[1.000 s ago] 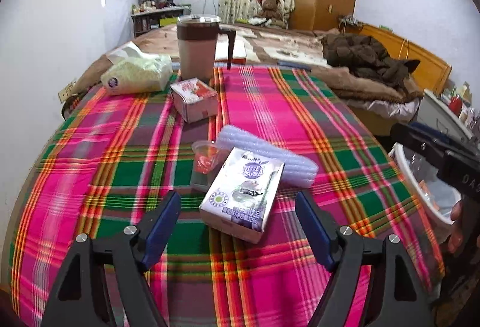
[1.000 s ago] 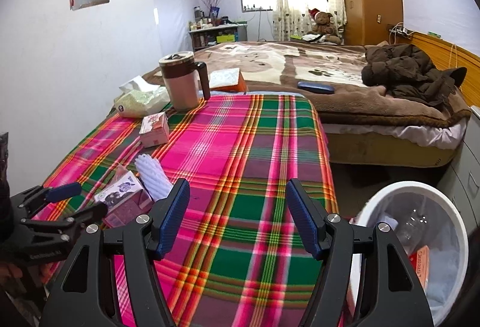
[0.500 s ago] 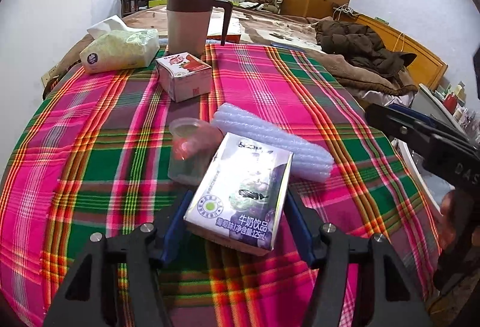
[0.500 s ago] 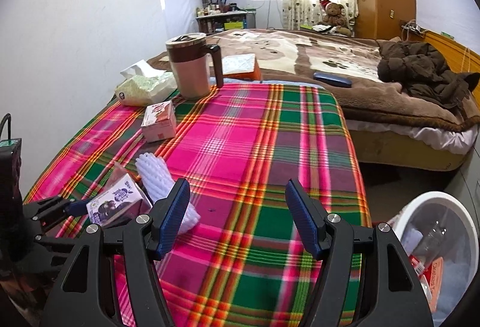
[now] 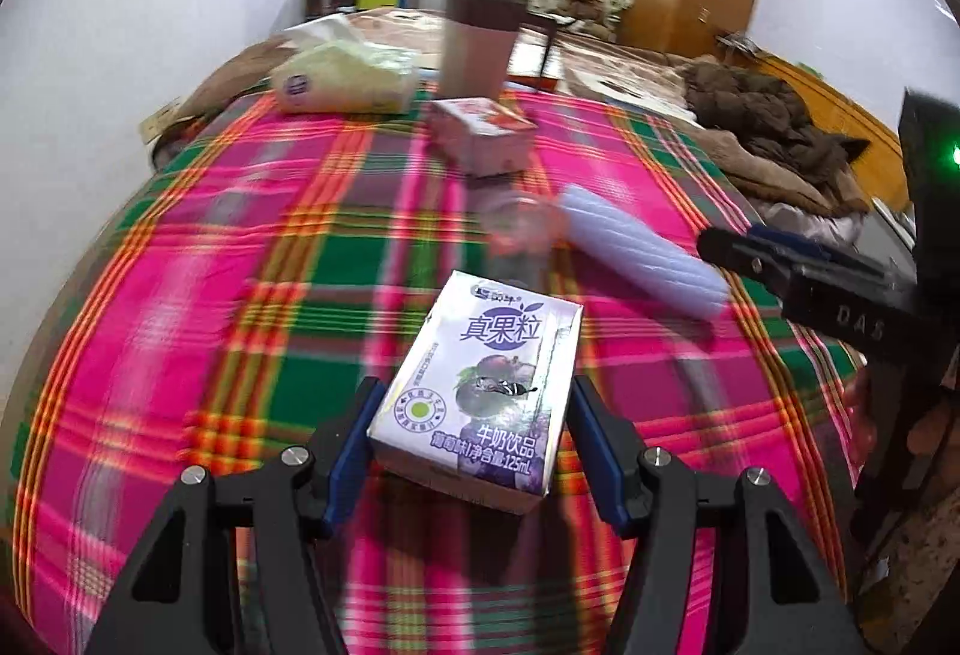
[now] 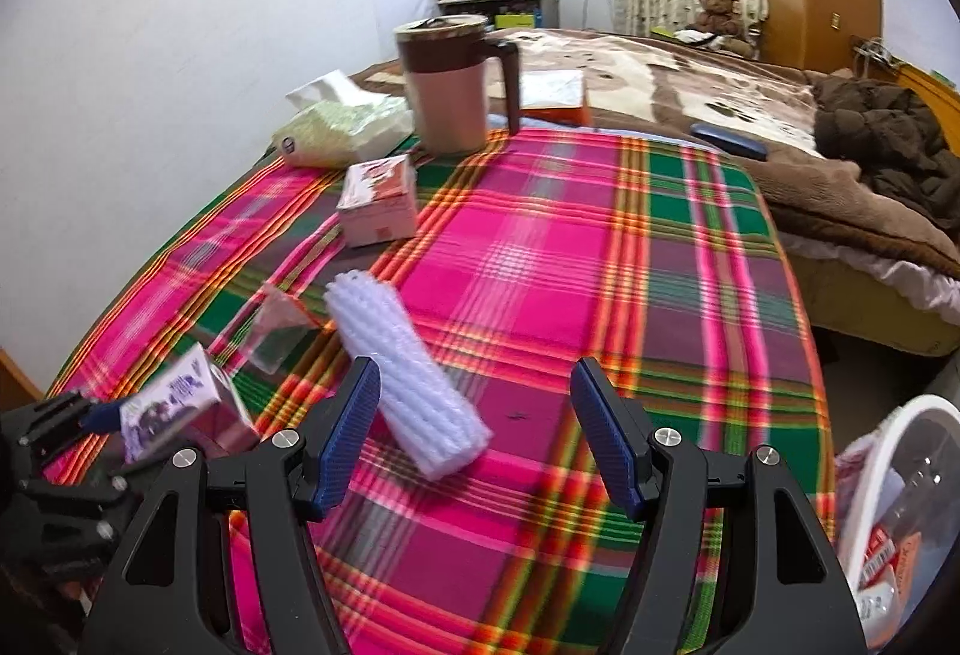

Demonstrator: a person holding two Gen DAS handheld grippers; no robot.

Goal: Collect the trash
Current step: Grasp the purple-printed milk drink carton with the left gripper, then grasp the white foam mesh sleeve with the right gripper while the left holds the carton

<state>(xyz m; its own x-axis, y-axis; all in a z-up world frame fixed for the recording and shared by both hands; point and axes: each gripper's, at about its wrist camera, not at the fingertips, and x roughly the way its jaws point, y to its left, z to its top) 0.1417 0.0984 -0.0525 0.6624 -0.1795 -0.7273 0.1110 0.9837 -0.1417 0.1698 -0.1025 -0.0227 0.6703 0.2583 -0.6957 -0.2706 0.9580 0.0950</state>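
Now left tongs (image 5: 468, 448) clamped on purple milk carton (image 5: 480, 391), right tongs (image 6: 474, 433) apart, white foam roll (image 6: 402, 379) just ahead.

foam roll (image 6: 403, 380) right of carton (image 6: 180, 410)

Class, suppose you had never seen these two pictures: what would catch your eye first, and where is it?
First the loud pink-and-green plaid cloth covering the table. Then the purple milk carton, gripped between the blue pads of the left tool. On the right, the open right tool hangs just before a white ribbed foam roll.
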